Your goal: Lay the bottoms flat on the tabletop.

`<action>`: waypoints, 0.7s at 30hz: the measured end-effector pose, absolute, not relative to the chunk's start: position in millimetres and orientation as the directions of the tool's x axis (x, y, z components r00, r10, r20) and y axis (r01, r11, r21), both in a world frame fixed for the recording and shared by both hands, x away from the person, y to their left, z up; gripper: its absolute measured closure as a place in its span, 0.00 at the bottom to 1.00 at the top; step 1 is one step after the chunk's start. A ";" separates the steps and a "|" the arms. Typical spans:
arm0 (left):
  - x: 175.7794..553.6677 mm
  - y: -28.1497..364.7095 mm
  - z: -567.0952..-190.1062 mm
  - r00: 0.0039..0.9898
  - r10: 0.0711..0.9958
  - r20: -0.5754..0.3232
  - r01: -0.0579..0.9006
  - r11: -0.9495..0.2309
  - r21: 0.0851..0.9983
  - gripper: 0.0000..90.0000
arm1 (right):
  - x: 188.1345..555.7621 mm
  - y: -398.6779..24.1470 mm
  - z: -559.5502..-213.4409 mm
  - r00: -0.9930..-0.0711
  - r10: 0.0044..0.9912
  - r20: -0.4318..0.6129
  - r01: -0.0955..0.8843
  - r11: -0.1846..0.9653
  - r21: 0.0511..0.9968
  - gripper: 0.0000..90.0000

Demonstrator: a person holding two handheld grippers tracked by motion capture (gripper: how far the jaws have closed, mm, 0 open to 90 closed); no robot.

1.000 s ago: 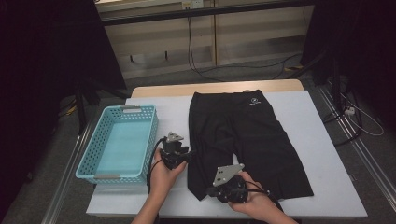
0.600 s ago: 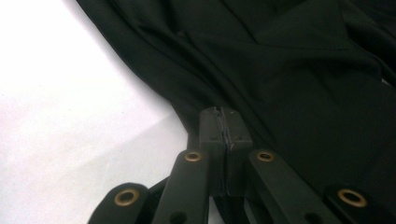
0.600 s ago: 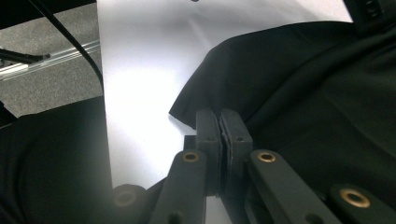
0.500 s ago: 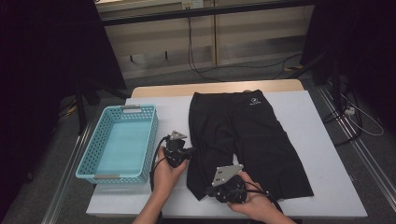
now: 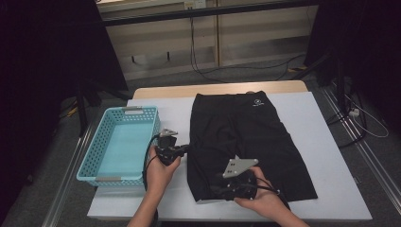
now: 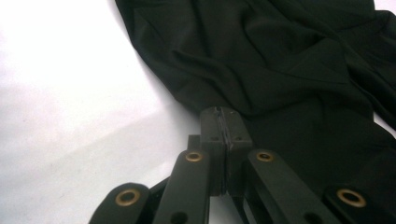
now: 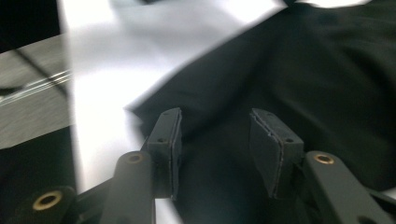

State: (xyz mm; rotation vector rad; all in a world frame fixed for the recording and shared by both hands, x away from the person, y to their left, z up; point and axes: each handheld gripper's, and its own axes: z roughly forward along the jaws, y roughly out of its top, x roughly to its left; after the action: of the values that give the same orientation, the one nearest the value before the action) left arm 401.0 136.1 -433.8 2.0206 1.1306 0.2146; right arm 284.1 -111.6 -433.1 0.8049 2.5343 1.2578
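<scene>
Black shorts point(image 5: 246, 137) lie flat on the white table point(image 5: 321, 132), waistband at the far side. My left gripper point(image 5: 185, 149) is at the shorts' left edge, shut on the black shorts point(image 6: 289, 70). The cloth wrinkles out from its closed tips point(image 6: 224, 122). My right gripper point(image 5: 215, 189) is at the near hem of the left leg. Its jaws have just been opening and stand apart point(image 7: 215, 140) over the dark cloth point(image 7: 303, 84), with the pads pressing on nothing.
A light blue plastic basket point(image 5: 153, 142) with nothing in it stands at the table's left side, close beside my left hand. Bare white tabletop lies to the right of the shorts. Dark floor and cables lie beyond the table's far edge.
My left gripper has shifted slightly at the shorts' left edge. My right hand has stayed at the near hem.
</scene>
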 end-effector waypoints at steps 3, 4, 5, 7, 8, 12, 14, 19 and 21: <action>400.8 135.9 -435.1 0.585 0.783 -0.210 0.650 -0.299 0.699 0.99 | 292.8 -125.4 -435.0 -0.784 0.620 0.036 0.413 0.477 0.776 0.61; 400.7 135.9 -435.9 0.585 0.784 -0.207 0.649 -0.300 0.699 0.99 | 295.2 -129.1 -436.0 -0.765 0.643 0.026 0.424 0.474 0.772 0.61; 400.5 136.0 -436.3 0.582 0.787 -0.204 0.649 -0.299 0.699 0.99 | 297.2 -132.3 -437.0 -0.750 0.661 0.020 0.436 0.471 0.767 0.62; 400.1 137.0 -436.1 0.580 0.791 -0.196 0.645 -0.298 0.704 1.00 | 300.8 -137.5 -438.6 -0.726 0.688 0.006 0.451 0.469 0.759 0.63; 400.0 138.2 -435.5 0.582 0.789 -0.196 0.645 -0.301 0.702 0.99 | 302.2 -139.6 -439.4 -0.719 0.695 0.007 0.457 0.466 0.758 0.63; 396.1 137.6 -435.3 0.593 0.778 -0.204 0.639 -0.302 0.707 0.91 | 306.8 -144.9 -442.5 -0.690 0.723 0.009 0.489 0.458 0.742 0.65; 393.6 135.9 -436.3 0.605 0.777 -0.175 0.622 -0.324 0.713 0.80 | 309.1 -145.6 -445.2 -0.686 0.728 0.005 0.494 0.461 0.737 0.67; 387.2 133.7 -441.4 0.623 0.765 -0.162 0.617 -0.354 0.702 0.64 | 312.2 -143.9 -451.8 -0.694 0.720 0.022 0.522 0.481 0.705 0.77; 385.1 132.7 -445.8 0.627 0.764 -0.154 0.619 -0.369 0.693 0.63 | 313.0 -142.9 -454.4 -0.696 0.717 0.028 0.527 0.484 0.699 0.84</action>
State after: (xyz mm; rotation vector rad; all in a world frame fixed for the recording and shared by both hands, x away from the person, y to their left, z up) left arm 385.1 132.7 -445.8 2.1063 1.0787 0.2487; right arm 313.0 -142.9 -454.4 1.0593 2.4647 1.0221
